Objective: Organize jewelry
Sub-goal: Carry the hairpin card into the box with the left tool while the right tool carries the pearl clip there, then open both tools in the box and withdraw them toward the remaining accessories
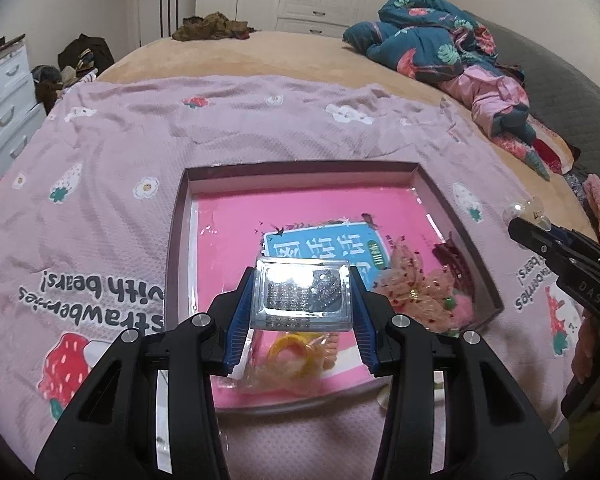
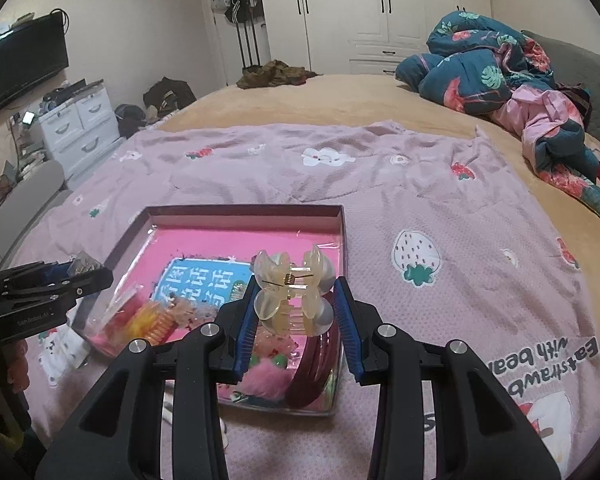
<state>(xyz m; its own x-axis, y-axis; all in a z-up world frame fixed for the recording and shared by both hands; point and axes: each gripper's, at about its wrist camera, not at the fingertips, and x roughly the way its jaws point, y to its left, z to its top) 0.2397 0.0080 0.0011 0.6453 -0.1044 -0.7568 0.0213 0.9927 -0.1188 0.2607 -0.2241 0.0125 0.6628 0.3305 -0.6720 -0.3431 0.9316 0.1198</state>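
Note:
My left gripper [image 1: 302, 292] is shut on a clear plastic case [image 1: 300, 294] of sparkly dark jewelry, held above a shallow box [image 1: 180, 216] with a pink lining. My right gripper [image 2: 296, 300] is shut on a translucent cream claw hair clip [image 2: 294, 294], over the box's right side [image 2: 342, 232]. In the box lie yellow and orange hair ties [image 1: 292, 350], a pink fluffy piece [image 2: 266, 378], a dark red headband [image 2: 316, 368] and a frilly peach piece [image 1: 412, 292]. The right gripper [image 1: 528, 220] with its clip shows at the right edge of the left view; the left gripper [image 2: 80, 268] shows at the left edge of the right view.
The box lies on a lilac strawberry-print blanket [image 1: 100, 184] spread over a tan bed [image 1: 280, 52]. A bundled teal floral quilt [image 1: 428, 36] and pink clothes [image 1: 496, 100] sit at the far right. White drawers [image 2: 80, 128] stand left of the bed.

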